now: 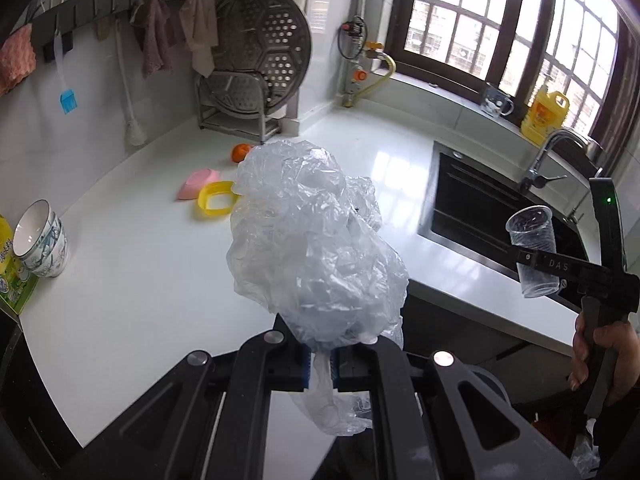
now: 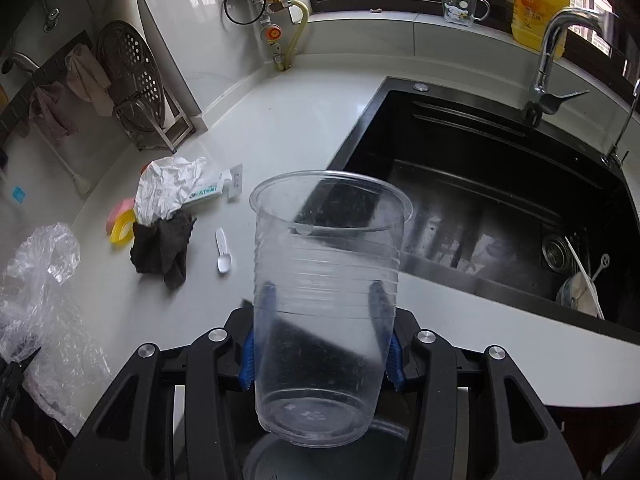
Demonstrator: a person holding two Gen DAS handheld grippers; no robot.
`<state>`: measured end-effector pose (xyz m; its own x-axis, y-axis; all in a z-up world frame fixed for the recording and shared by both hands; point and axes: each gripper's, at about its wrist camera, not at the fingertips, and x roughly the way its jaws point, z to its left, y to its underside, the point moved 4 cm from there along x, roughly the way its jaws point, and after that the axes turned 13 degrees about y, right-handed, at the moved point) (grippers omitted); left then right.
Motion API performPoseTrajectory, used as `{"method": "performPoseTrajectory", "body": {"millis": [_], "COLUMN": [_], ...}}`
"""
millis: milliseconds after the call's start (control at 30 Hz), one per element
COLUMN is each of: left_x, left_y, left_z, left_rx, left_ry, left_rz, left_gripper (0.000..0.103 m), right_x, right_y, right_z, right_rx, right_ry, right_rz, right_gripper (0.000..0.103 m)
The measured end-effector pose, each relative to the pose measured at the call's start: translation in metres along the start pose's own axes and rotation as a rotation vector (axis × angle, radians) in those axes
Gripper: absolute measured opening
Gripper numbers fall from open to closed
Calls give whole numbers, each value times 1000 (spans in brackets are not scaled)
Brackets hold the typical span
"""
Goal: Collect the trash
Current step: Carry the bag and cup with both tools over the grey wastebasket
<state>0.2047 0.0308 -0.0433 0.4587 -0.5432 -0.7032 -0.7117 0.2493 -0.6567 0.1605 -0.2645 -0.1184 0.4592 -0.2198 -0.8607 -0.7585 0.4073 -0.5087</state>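
Observation:
My left gripper point(image 1: 320, 368) is shut on a crumpled clear plastic bag point(image 1: 312, 240) and holds it above the white counter point(image 1: 140, 280); the bag also shows at the left of the right wrist view point(image 2: 40, 280). My right gripper point(image 2: 320, 356) is shut on a clear plastic cup point(image 2: 326, 300), held upright near the counter's front edge; the cup point(image 1: 534, 252) and right gripper point(image 1: 532, 260) show at the right of the left wrist view. On the counter lie crumpled white paper point(image 2: 168, 188), a toothpaste tube point(image 2: 212, 192), a dark rag point(image 2: 164, 248) and a white plastic spoon point(image 2: 222, 250).
A black sink point(image 2: 500, 200) with a faucet point(image 2: 552, 48) is on the right. A pink dish point(image 1: 198, 184), a yellow ring point(image 1: 216, 202), an orange point(image 1: 240, 153), stacked bowls point(image 1: 40, 240) and a steamer rack point(image 1: 256, 68) stand on the counter. A round bin point(image 2: 320, 460) shows below the cup.

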Motion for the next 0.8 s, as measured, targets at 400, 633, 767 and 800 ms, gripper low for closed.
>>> {"method": "performPoseTrajectory", "body": {"millis": [400,633,767,800], "left_x": [53,81,82,83], "left_y": [106,169,182,184], "left_z": [-133,-139,-138,-137], "left_rx": [127,116,110,104], "left_ry": [206,176,159,157], "left_rz": [197,320,329,332], "left_gripper": [7,7,7,7], "right_x": [7,39,49,51], "right_y": [158,205,220,222], "right_z": [-66,-55,-49,-47], "right_rx": [-57,-112,-148,-158], "right_ry": [-42,-78,-89,-89], "right_rz": [170,240,262,263], "right_gripper": [47,48,49,50]}}
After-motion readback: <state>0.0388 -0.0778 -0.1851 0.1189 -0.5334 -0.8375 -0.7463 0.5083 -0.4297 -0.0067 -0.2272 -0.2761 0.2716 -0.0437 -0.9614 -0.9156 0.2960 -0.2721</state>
